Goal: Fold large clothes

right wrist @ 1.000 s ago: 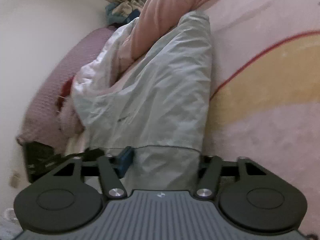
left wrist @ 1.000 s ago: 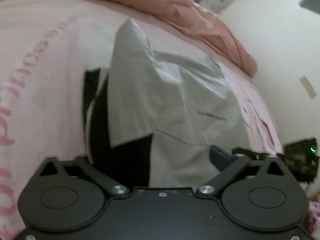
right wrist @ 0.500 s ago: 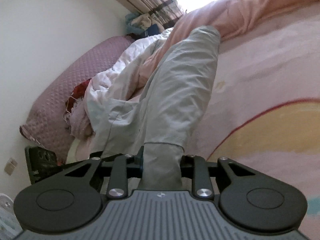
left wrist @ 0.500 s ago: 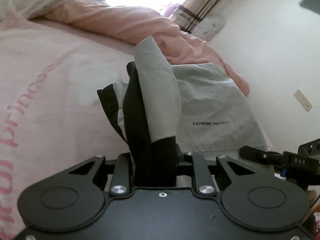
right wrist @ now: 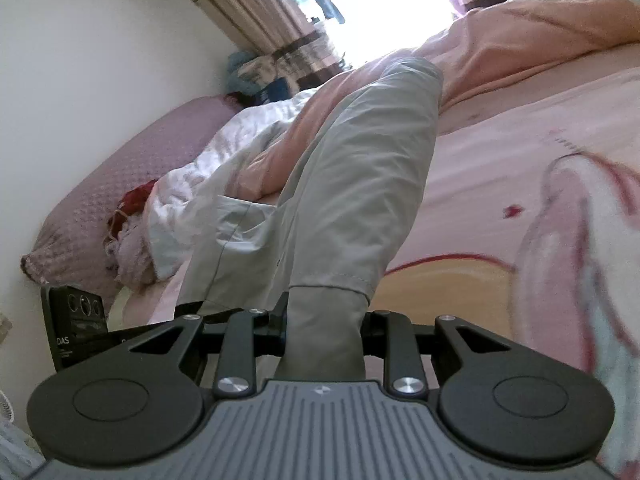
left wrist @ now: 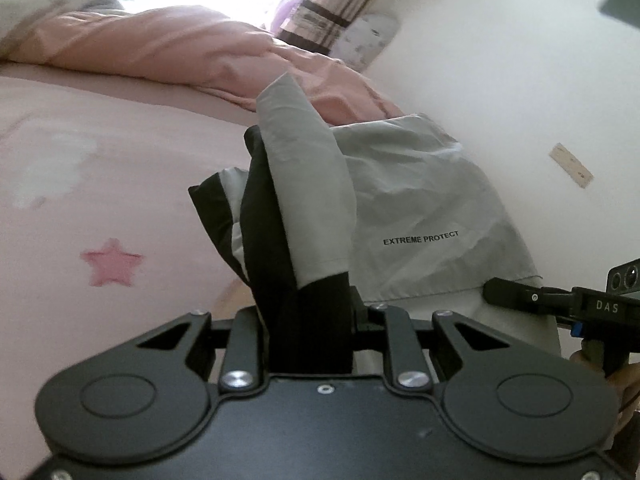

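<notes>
A light grey jacket (left wrist: 420, 200) with a black lining and the print EXTREME PROTECT hangs over the pink bed. My left gripper (left wrist: 310, 312) is shut on its bottom hem, where black lining (left wrist: 280, 248) and a grey flap bunch up between the jaws. My right gripper (right wrist: 326, 320) is shut on the hem at the jacket's other corner (right wrist: 360, 184), and the cloth stretches up and away from it. The right gripper also shows at the right edge of the left wrist view (left wrist: 560, 300).
A pink bedsheet (left wrist: 100, 200) with a star print lies under the jacket. A bunched pink duvet (left wrist: 180, 52) and a white quilt (right wrist: 240, 148) lie at the far side. A purple headboard (right wrist: 120, 168) and white walls bound the bed.
Both grippers closed on the jacket's hem and lifted it. The jacket lay flat and spread a second ago and now hangs pulled up between them.
</notes>
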{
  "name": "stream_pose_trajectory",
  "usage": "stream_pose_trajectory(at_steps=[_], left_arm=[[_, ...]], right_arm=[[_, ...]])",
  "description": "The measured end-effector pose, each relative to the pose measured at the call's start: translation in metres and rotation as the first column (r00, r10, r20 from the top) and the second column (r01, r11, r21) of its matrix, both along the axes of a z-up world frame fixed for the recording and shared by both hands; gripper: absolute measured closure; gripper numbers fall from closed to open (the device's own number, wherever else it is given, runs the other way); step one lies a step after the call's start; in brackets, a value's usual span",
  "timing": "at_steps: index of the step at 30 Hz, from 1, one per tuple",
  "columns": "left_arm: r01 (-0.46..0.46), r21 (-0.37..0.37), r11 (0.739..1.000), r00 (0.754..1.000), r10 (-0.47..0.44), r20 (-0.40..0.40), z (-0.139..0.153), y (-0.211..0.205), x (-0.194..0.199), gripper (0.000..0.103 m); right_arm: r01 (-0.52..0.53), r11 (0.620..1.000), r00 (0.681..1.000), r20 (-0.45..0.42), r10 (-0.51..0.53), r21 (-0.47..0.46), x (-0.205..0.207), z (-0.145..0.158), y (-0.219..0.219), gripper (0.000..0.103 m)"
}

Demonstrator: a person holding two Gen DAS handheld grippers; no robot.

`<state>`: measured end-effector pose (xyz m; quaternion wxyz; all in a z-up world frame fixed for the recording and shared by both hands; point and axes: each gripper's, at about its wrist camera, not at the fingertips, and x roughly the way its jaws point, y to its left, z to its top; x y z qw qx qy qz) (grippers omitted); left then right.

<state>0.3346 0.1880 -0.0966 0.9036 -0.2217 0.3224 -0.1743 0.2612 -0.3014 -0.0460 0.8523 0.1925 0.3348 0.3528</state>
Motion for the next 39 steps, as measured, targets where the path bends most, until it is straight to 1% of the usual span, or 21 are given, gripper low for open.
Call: stream_pose_trajectory(at_steps=[5, 8, 10, 11, 12, 13, 15, 17, 19, 21, 23, 25, 26, 27, 28, 29, 31, 33, 35, 37, 39], left_arm=[[0.033, -0.05, 0.998, 0.999, -0.034, -0.013, -0.014, -0.036, 0.009, 0.082], [0.023, -0.108, 0.994, 0.996, -0.033, -0.086, -0.057, -0.047, 0.025, 0.075], [-0.091, -0.111, 0.99, 0.984, 0.072, -0.162, -0.096, -0.041, 0.033, 0.051], [-0.143, -0.148, 0.979, 0.981, 0.12, -0.155, -0.107, -0.035, 0.03, 0.044], [-0.191, -0.218, 0.957, 0.976, 0.162, -0.147, -0.112, -0.025, 0.024, 0.044], [-0.232, -0.225, 0.946, 0.968, 0.201, -0.152, -0.107, -0.018, 0.018, 0.044], [-0.298, -0.085, 0.951, 0.954, 0.296, -0.039, -0.078, -0.022, 0.0, 0.043], [-0.39, 0.105, 0.915, 0.914, 0.372, 0.161, -0.041, -0.04, -0.024, 0.028], [-0.419, 0.123, 0.9, 0.881, 0.37, 0.295, -0.01, -0.058, -0.036, 0.011], [-0.374, 0.108, 0.921, 0.885, 0.319, 0.341, -0.005, -0.074, -0.049, 0.002], [-0.357, 0.166, 0.919, 0.886, 0.276, 0.372, -0.015, -0.091, -0.059, 0.0], [-0.34, 0.237, 0.91, 0.885, 0.225, 0.408, -0.05, -0.106, -0.053, 0.0], [-0.332, 0.233, 0.914, 0.884, 0.215, 0.415, -0.071, -0.11, -0.043, 0.0], [-0.339, 0.276, 0.899, 0.912, 0.243, 0.331, -0.091, -0.108, -0.032, 0.002], [-0.337, 0.315, 0.887, 0.938, 0.289, 0.189, -0.096, -0.109, -0.025, 0.005], [-0.31, 0.284, 0.908, 0.95, 0.286, 0.122, -0.095, -0.104, -0.016, 0.005], [-0.323, 0.179, 0.929, 0.939, 0.292, 0.179, -0.079, -0.085, -0.034, 0.003], [-0.36, 0.176, 0.916, 0.914, 0.308, 0.264, -0.063, -0.077, -0.059, 0.0], [-0.349, 0.246, 0.904, 0.923, 0.286, 0.258, -0.056, -0.078, -0.085, 0.0], [-0.308, 0.312, 0.899, 0.946, 0.257, 0.195, -0.063, -0.08, -0.102, 0.0], [-0.236, 0.435, 0.869, 0.972, 0.212, 0.103, -0.088, -0.089, -0.104, 0.0]], right_arm=[[0.029, 0.999, 0.999, -0.031, -0.028, 0.015, 0.01, -0.02, -0.05, 0.067], [0.054, 0.998, 0.992, -0.112, -0.05, 0.034, 0.027, -0.064, -0.07, 0.057], [0.175, 0.984, 0.961, -0.212, -0.177, -0.025, 0.046, -0.104, -0.084, 0.05], [0.258, 0.963, 0.93, -0.253, -0.268, -0.072, 0.054, -0.12, -0.092, 0.045], [0.349, 0.937, 0.901, -0.275, -0.335, 0.003, 0.052, -0.131, -0.108, 0.044], [0.407, 0.909, 0.885, -0.284, -0.369, 0.09, 0.043, -0.133, -0.119, 0.045], [0.515, 0.856, 0.849, -0.169, -0.502, 0.044, 0.02, -0.113, -0.12, 0.049], [0.535, 0.845, 0.844, 0.027, -0.535, -0.006, -0.004, -0.085, -0.103, 0.049], [0.534, 0.845, 0.835, 0.164, -0.525, -0.015, -0.029, -0.062, -0.076, 0.049], [0.52, 0.852, 0.834, 0.253, -0.491, -0.058, -0.046, -0.052, -0.045, 0.048], [0.527, 0.846, 0.818, 0.322, -0.477, -0.083, -0.055, -0.064, -0.015, 0.048], [0.532, 0.84, 0.811, 0.349, -0.469, -0.107, -0.044, -0.092, 0.005, 0.048], [0.521, 0.838, 0.83, 0.327, -0.452, -0.162, -0.031, -0.109, 0.013, 0.054], [0.511, 0.823, 0.851, 0.279, -0.444, -0.249, -0.019, -0.119, 0.02, 0.058], [0.523, 0.809, 0.844, 0.296, -0.447, -0.268, -0.02, -0.115, 0.023, 0.057], [0.521, 0.807, 0.842, 0.322, -0.433, -0.278, -0.028, -0.104, 0.026, 0.057], [0.502, 0.828, 0.846, 0.344, -0.408, -0.252, -0.047, -0.083, 0.024, 0.055], [0.501, 0.824, 0.842, 0.368, -0.394, -0.265, -0.075, -0.067, 0.025, 0.043], [0.515, 0.805, 0.84, 0.362, -0.404, -0.295, -0.095, -0.074, 0.017, 0.04], [0.454, 0.804, 0.89, 0.23, -0.393, -0.383, -0.095, -0.106, 0.018, 0.04], [0.475, 0.795, 0.872, 0.323, -0.368, -0.377, -0.104, -0.124, 0.02, 0.04]])
